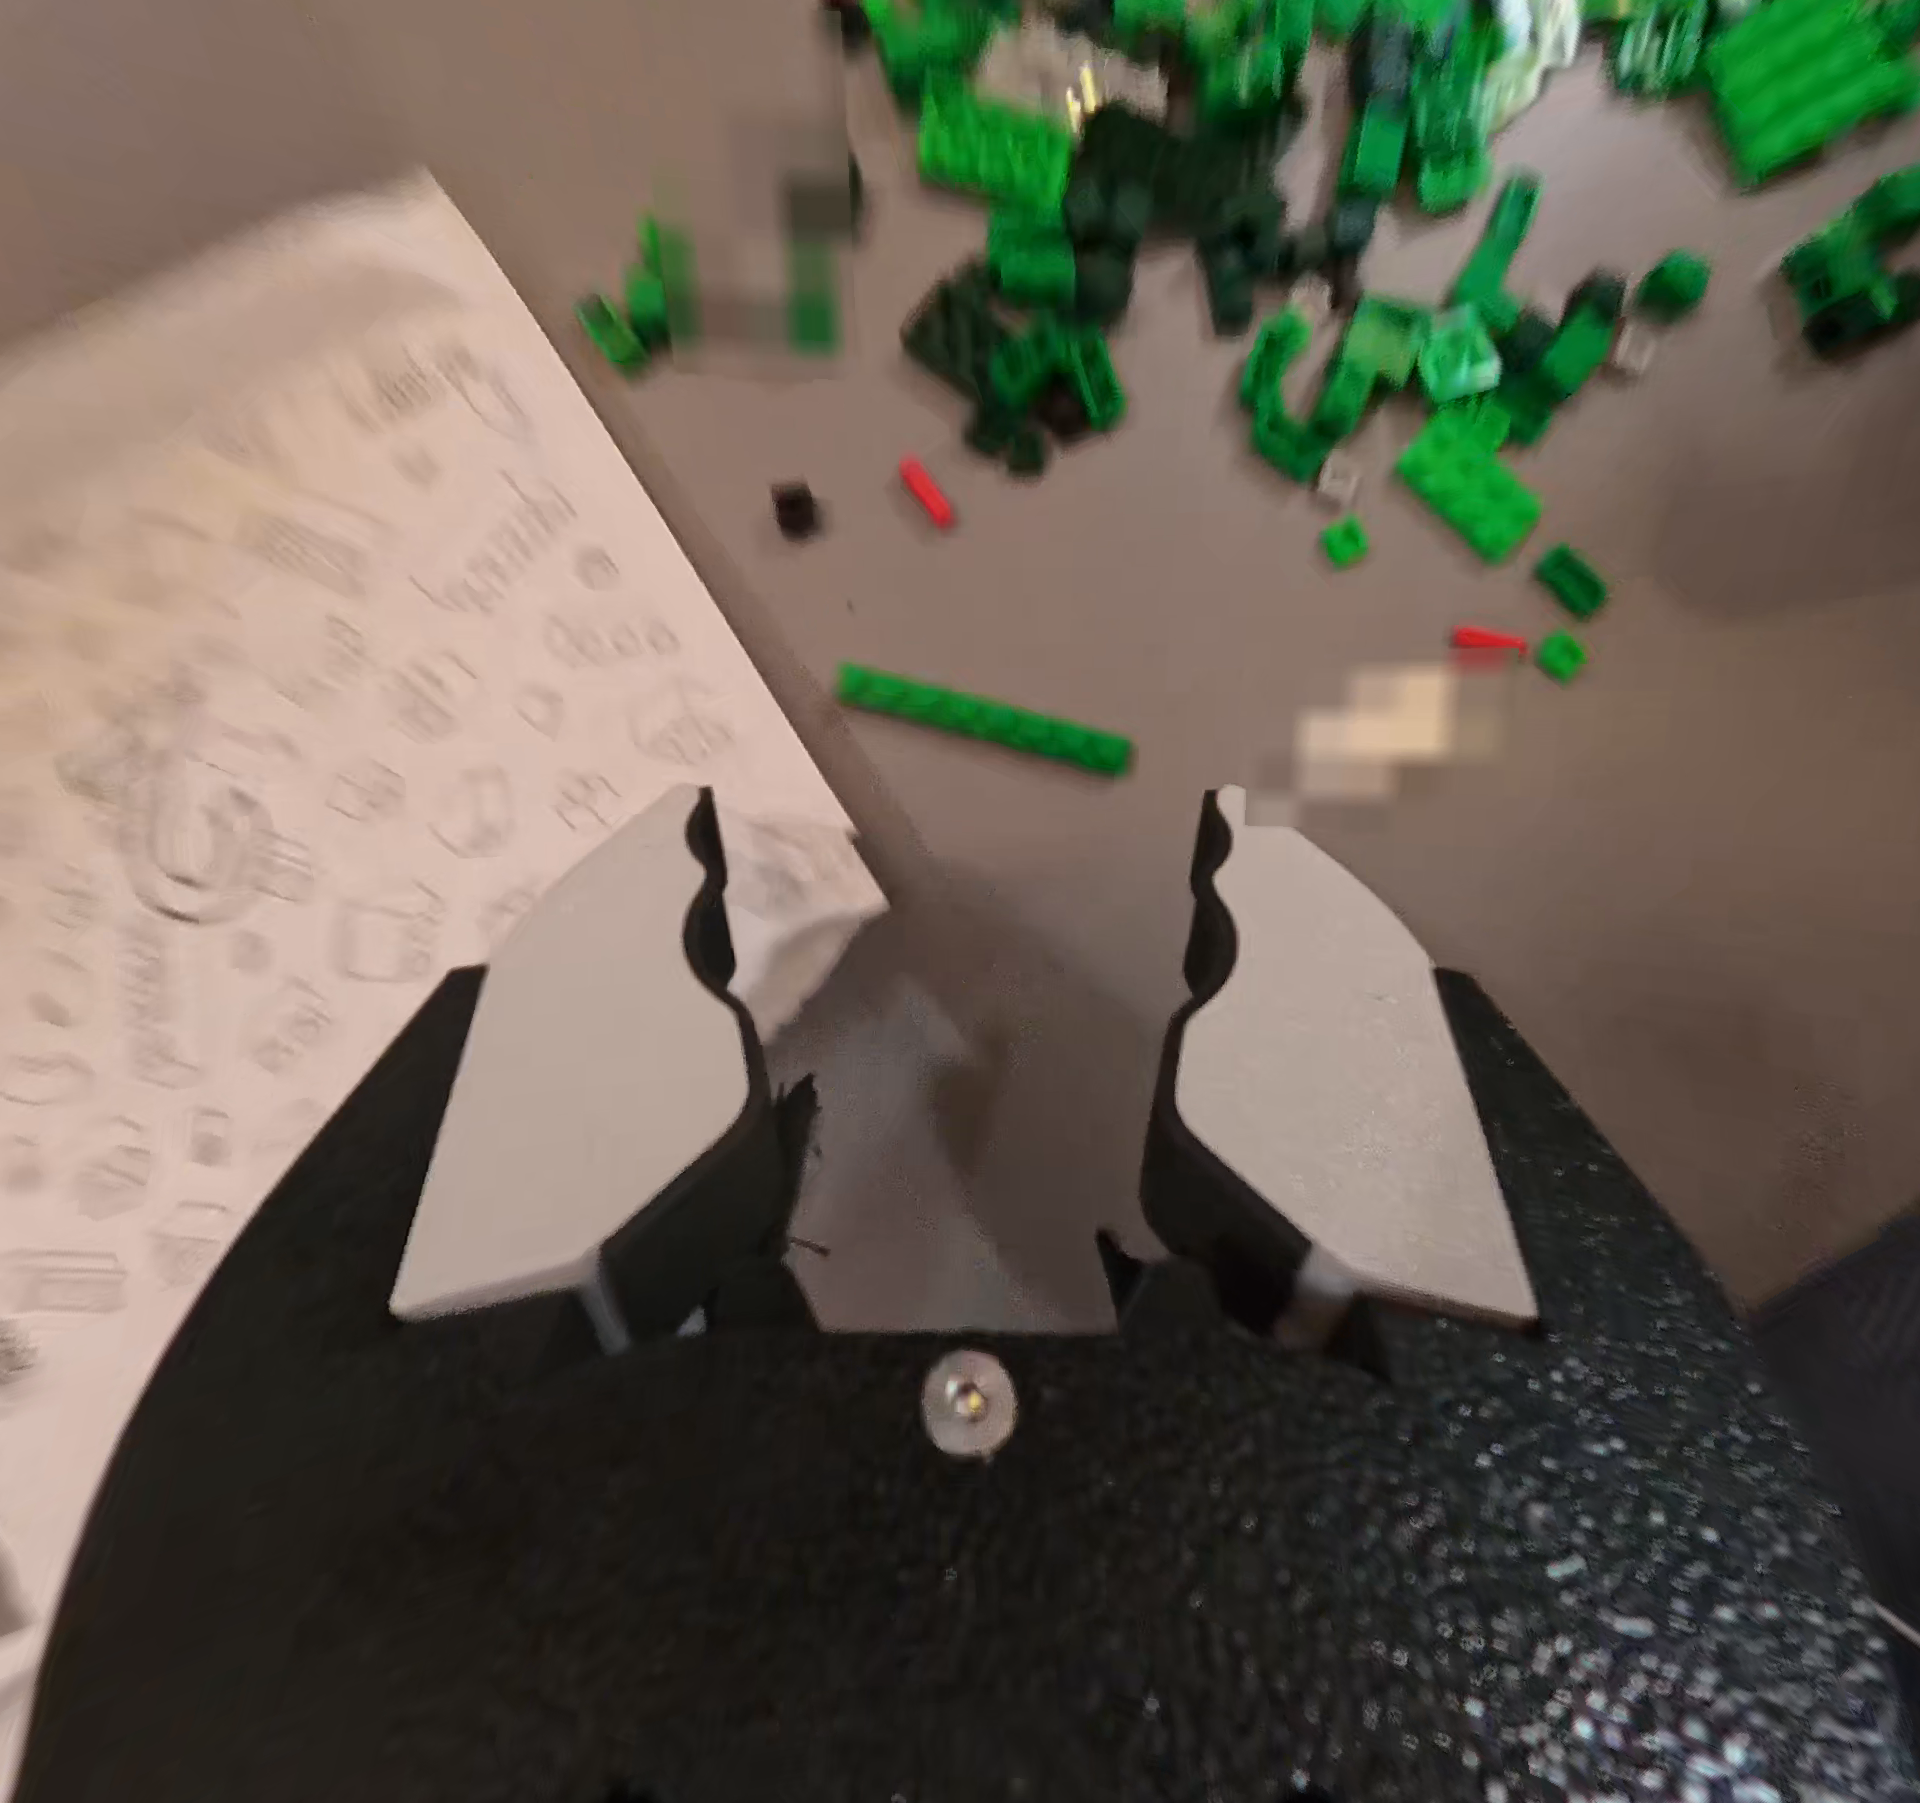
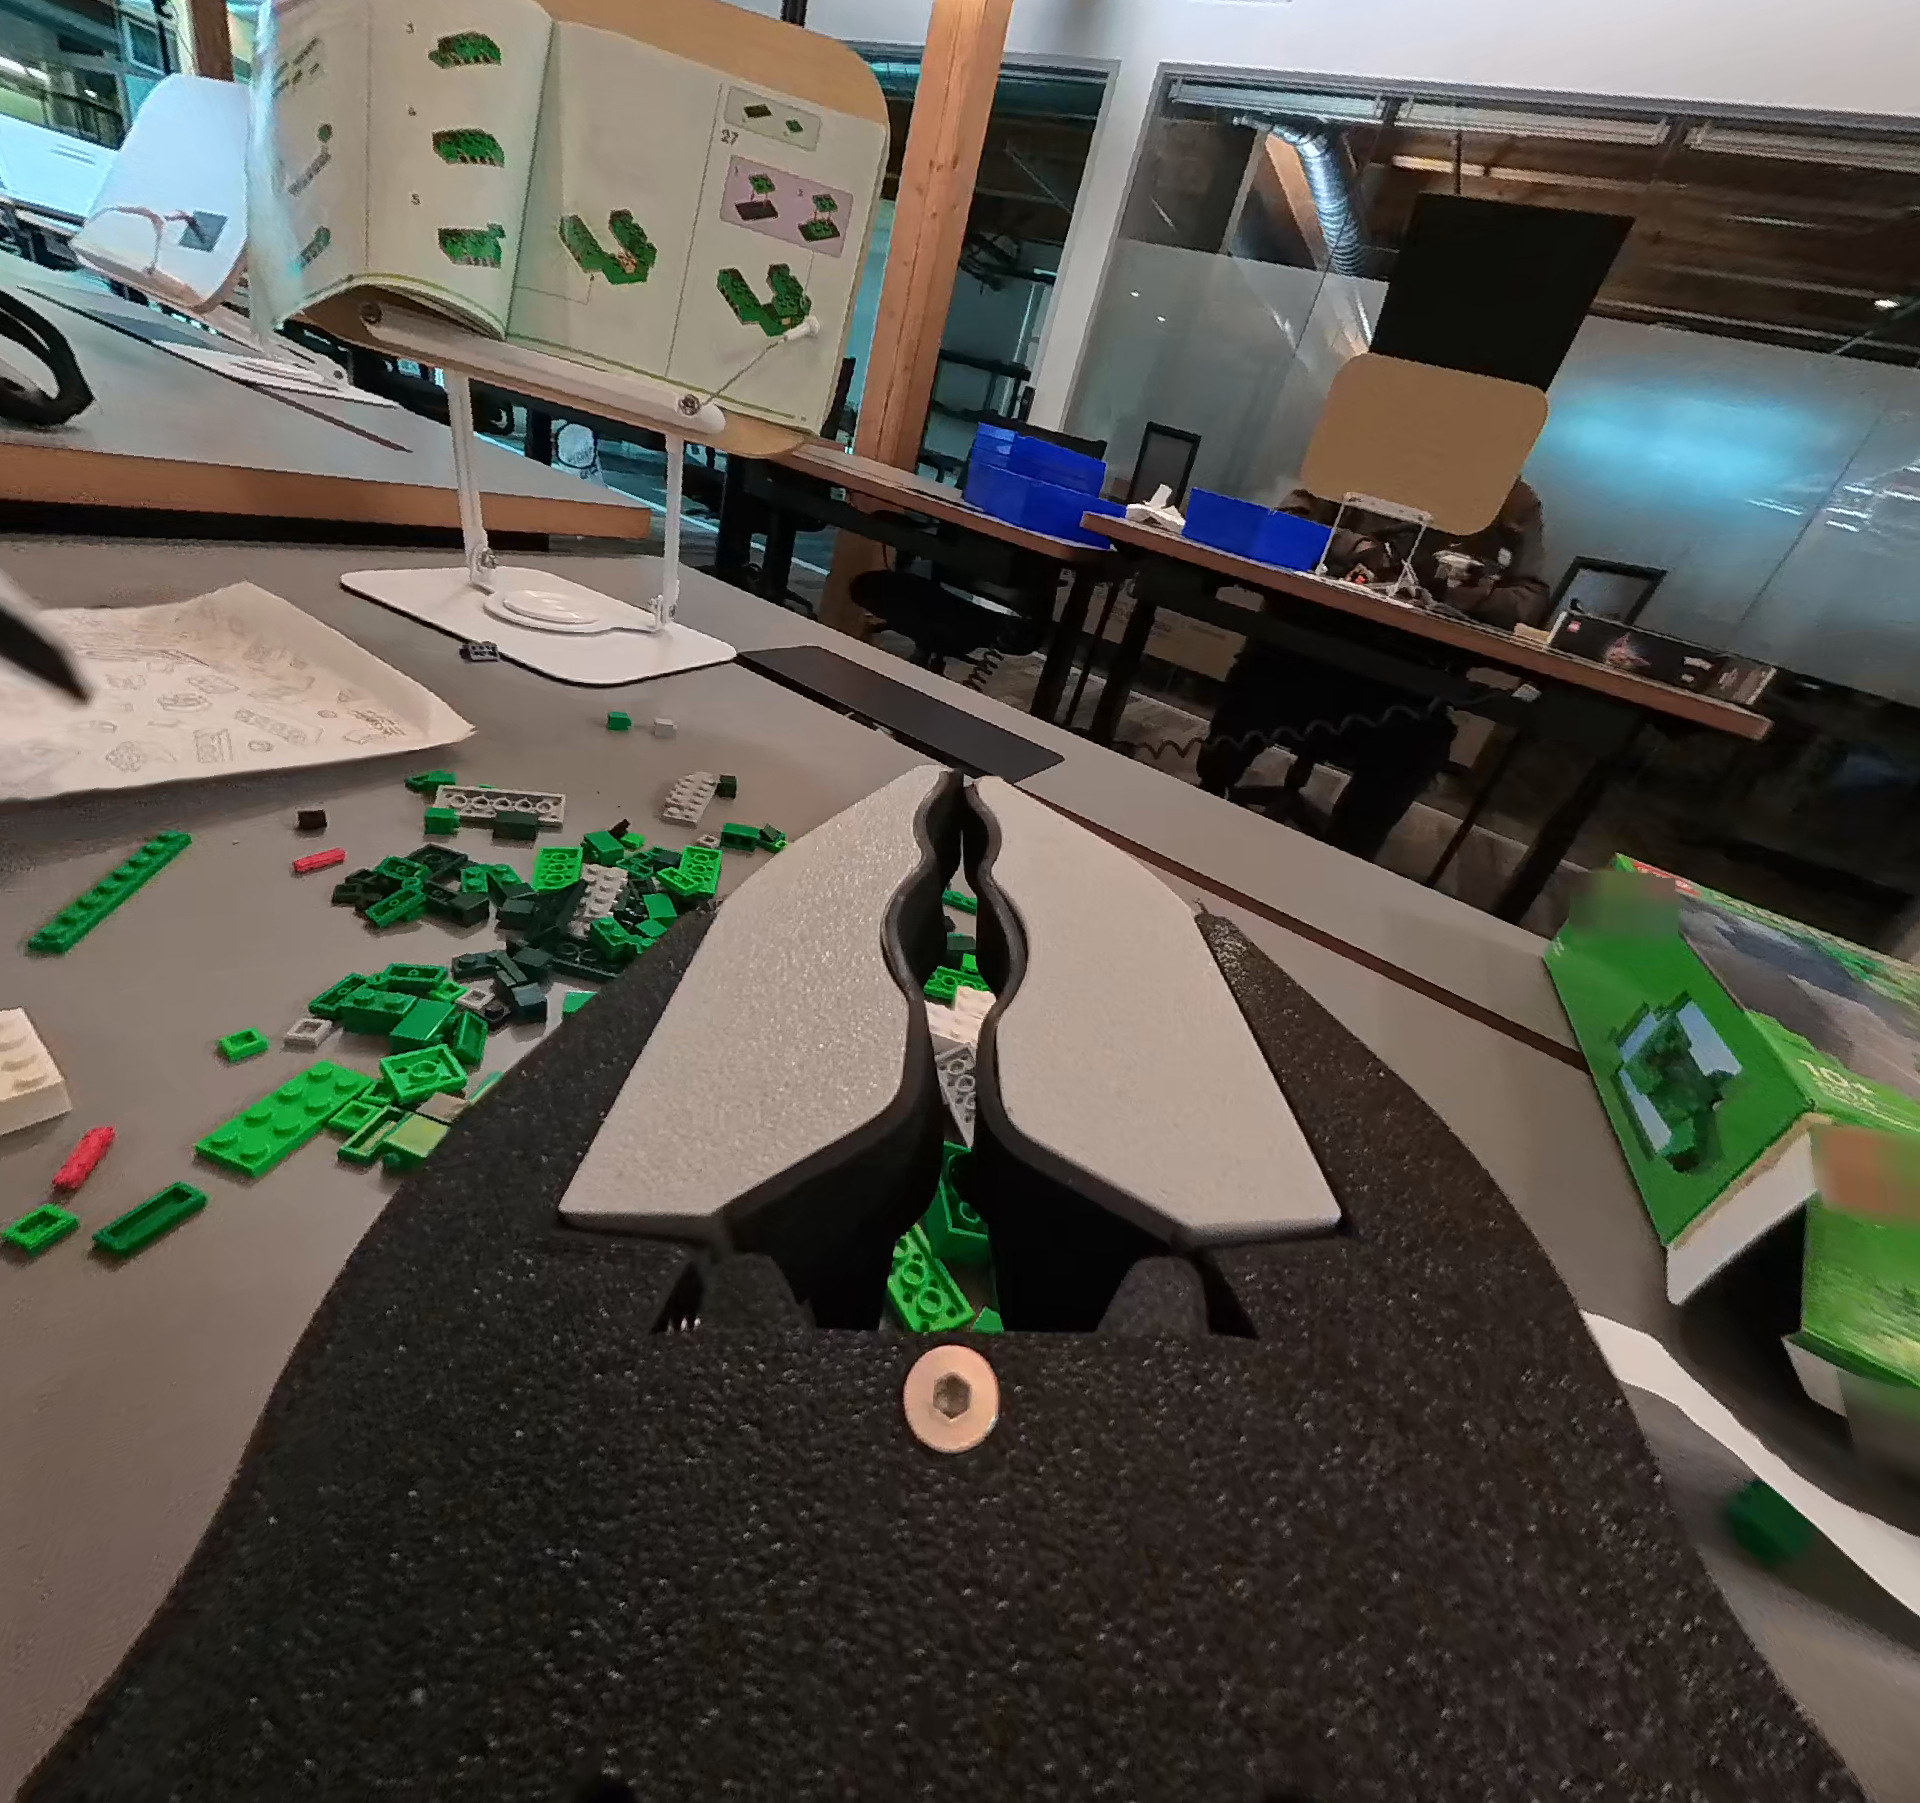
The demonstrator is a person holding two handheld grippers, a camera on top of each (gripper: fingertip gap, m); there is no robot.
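My left gripper (image 1: 958, 803) is open and empty, low over the grey table (image 1: 1143, 922). Its left finger overlaps the corner of a white printed sheet (image 1: 312, 662). A long green plate (image 1: 982, 733) lies just beyond the fingertips. A pile of green bricks (image 1: 1195, 195) lies farther off; this view is blurred. My right gripper (image 2: 964, 785) is shut with nothing between its fingers, above the same pile of green bricks (image 2: 499, 922). The long green plate (image 2: 109, 891) lies to its left.
An open instruction booklet (image 2: 561, 184) rests on a white stand (image 2: 540, 621) at the back. A green box (image 2: 1745, 1067) lies at the right. Small red pieces (image 2: 83, 1156) and a white brick (image 2: 26, 1067) lie at the left. A person sits at a far table with blue bins (image 2: 1039, 486). There is about 30 centimetres between the tips of the two grippers. From my left tips it is roughly 4 centimetres to the long green plate (image 1: 982, 733); from my right, 30 centimetres. My right wrist view (image 2: 107, 888) looks at it from another angle.
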